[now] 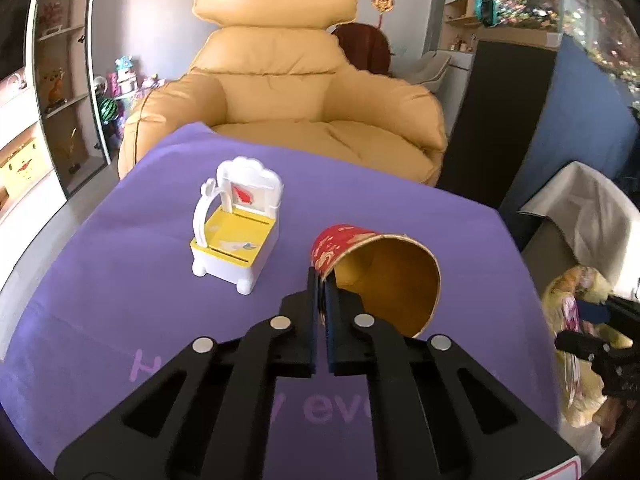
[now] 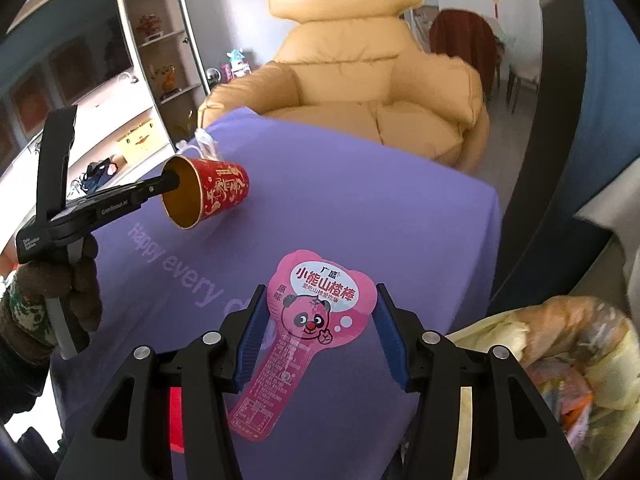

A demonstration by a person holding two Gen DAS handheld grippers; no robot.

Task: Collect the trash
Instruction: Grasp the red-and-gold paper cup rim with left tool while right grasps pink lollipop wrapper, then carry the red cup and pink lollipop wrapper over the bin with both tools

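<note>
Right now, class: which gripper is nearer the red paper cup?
Left. The left gripper is shut on the red paper cup at its rim; the right gripper stands apart, open around the pink wrapper.

The trash bag (image 2: 568, 360) is running off the right wrist view's edge, its contents blurring. The pink wrapper (image 2: 296, 340) is hiding part of the tablecloth's (image 2: 360, 216) lettering.

bare purple cloth (image 2: 360, 200) right of cup (image 2: 208, 196), toy chair (image 1: 236, 224) left
</note>
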